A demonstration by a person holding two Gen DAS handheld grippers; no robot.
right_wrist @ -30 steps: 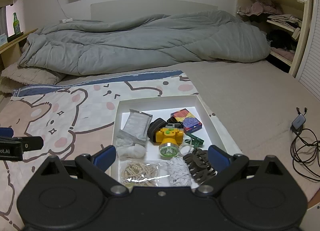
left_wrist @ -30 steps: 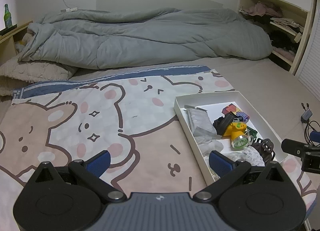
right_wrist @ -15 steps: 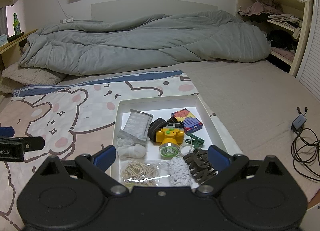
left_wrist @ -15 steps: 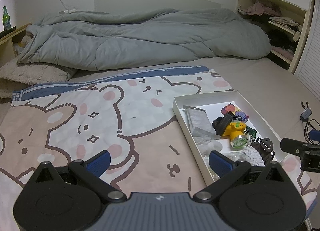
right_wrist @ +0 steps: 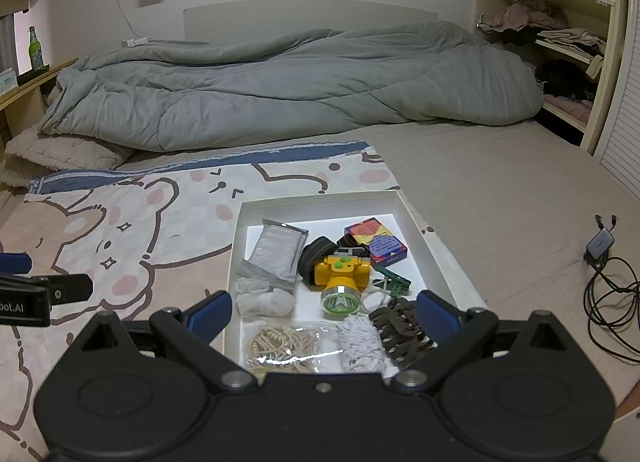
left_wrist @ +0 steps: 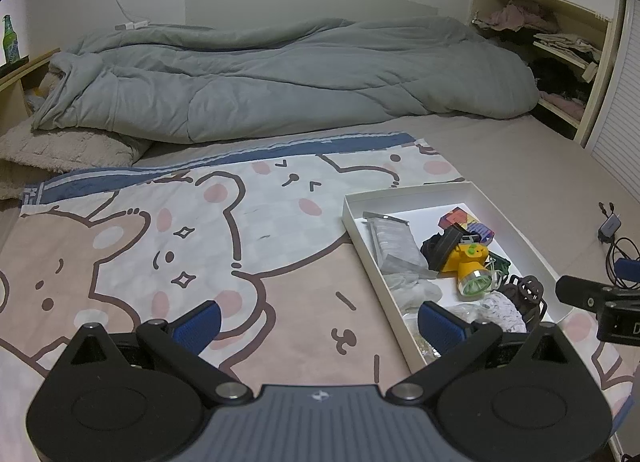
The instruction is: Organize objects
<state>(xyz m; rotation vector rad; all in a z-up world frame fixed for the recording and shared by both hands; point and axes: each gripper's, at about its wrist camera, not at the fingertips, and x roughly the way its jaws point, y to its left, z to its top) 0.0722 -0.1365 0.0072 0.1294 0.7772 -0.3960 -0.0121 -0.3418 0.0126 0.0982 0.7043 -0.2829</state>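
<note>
A white tray (right_wrist: 416, 222) lies on the bear-print blanket (right_wrist: 132, 230). It holds a yellow headlamp (right_wrist: 340, 276), a colourful box (right_wrist: 376, 242), a grey foil pouch (right_wrist: 278, 250), a green clip (right_wrist: 394, 284), a brown hair claw (right_wrist: 400, 328), a bag of rubber bands (right_wrist: 282, 344), a white cloth roll (right_wrist: 362, 344) and crumpled plastic (right_wrist: 264, 302). My right gripper (right_wrist: 322, 312) is open and empty over the tray's near end. My left gripper (left_wrist: 320, 322) is open and empty over the blanket (left_wrist: 160, 246), left of the tray (left_wrist: 362, 238).
A grey duvet (right_wrist: 280, 94) lies across the back of the bed. A beige pillow (right_wrist: 60, 150) is at the left. A charger and cables (right_wrist: 604, 266) lie on the mattress at the right. Shelves with clothes (right_wrist: 552, 42) stand at the far right.
Both grippers have stayed open and nearly still. The left view has shifted very slightly. Nothing in the tray has moved.
</note>
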